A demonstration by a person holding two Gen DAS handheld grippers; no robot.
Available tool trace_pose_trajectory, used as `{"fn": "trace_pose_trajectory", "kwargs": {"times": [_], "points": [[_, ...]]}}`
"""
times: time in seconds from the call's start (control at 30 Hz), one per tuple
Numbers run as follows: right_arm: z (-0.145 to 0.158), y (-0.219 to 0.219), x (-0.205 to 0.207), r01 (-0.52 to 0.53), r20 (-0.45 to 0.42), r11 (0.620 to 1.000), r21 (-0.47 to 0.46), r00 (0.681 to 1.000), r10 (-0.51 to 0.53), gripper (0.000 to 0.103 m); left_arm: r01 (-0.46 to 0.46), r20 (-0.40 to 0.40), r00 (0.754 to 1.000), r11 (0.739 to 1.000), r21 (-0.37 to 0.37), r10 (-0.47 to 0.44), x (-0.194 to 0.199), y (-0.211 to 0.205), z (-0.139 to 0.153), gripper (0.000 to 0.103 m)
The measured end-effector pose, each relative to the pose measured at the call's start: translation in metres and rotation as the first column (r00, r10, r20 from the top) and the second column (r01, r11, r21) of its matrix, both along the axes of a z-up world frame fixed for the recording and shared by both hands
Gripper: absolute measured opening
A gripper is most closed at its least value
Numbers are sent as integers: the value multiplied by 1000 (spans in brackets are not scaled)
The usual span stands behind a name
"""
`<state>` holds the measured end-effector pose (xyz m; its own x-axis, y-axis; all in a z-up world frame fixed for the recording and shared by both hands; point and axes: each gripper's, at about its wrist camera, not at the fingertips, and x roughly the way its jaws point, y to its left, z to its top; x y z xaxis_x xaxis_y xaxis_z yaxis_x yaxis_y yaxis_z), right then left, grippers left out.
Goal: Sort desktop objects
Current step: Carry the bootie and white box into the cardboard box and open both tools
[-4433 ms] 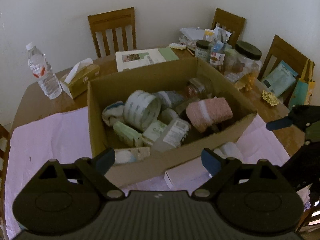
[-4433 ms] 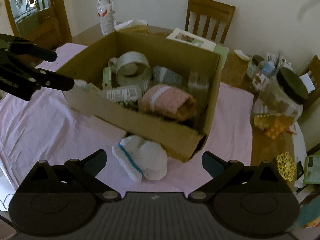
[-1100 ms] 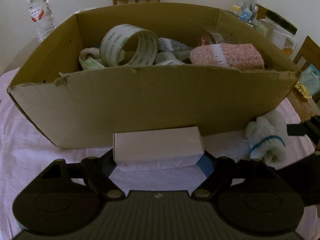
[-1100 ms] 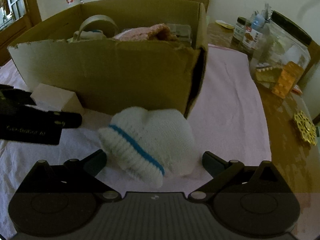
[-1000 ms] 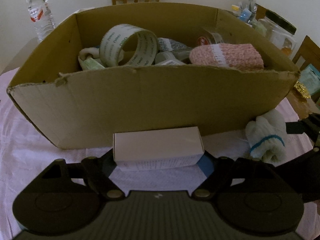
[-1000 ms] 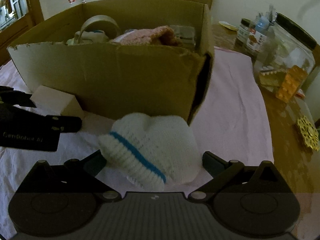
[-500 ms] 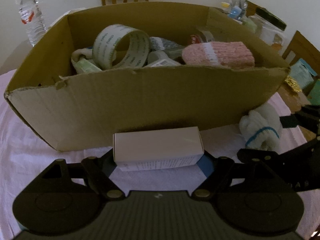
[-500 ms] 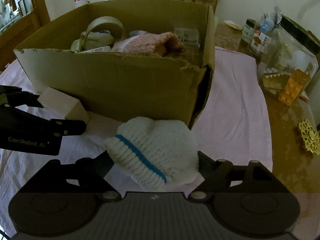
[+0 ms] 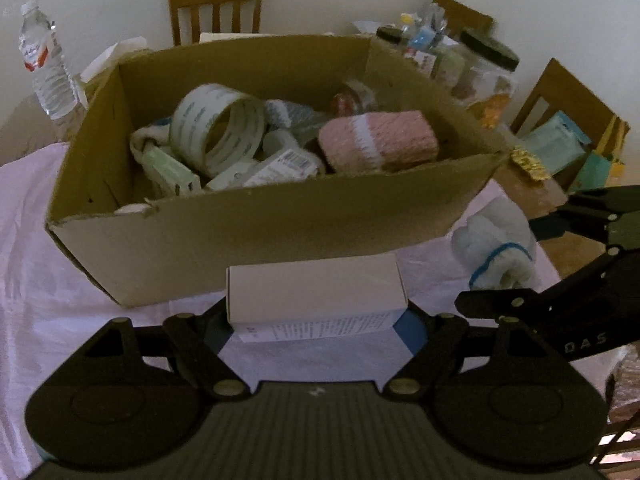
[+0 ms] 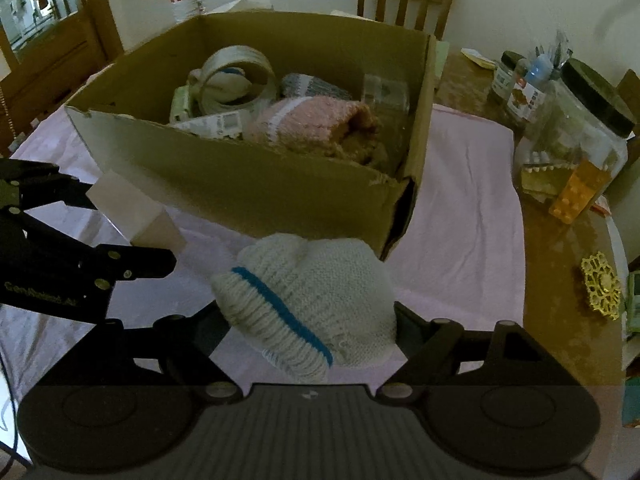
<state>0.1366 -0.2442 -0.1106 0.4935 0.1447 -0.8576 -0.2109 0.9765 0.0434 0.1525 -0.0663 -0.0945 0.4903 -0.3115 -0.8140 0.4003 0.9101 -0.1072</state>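
My left gripper (image 9: 316,320) is shut on a small white carton (image 9: 316,294) and holds it above the pink cloth, just in front of the open cardboard box (image 9: 260,232). My right gripper (image 10: 308,320) is shut on a white knitted hat with a blue stripe (image 10: 308,300), lifted near the box's front right corner (image 10: 400,200). The hat also shows in the left wrist view (image 9: 496,240), and the carton in the right wrist view (image 10: 136,212). The box holds a tape roll (image 9: 218,128), a pink knitted piece (image 9: 376,140) and several small packs.
A water bottle (image 9: 44,64) and a tissue box stand behind the box on the left. Jars with black lids (image 10: 576,120), small bottles and an orange pack (image 10: 576,192) crowd the right side. A gold coaster (image 10: 602,280) lies on bare wood. Chairs stand round the table.
Both grippers have risen, so the box's inside shows more. The right gripper closed on the hat and lifted it. The left gripper has held the carton throughout the last second.
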Motion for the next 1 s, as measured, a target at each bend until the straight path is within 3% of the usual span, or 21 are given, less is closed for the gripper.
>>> {"fn": "trace_pose_trajectory", "kwargs": {"times": [0.5,1.0], "points": [[66,8,-10,-64,108,997,-42,992,68,87,46,147,988,999,-29,-41,1,4,72,82],[98,17,21,-75,187,995,-63,979,86,87,-10,245,969,999,46,-2,52,20,91,85]]}}
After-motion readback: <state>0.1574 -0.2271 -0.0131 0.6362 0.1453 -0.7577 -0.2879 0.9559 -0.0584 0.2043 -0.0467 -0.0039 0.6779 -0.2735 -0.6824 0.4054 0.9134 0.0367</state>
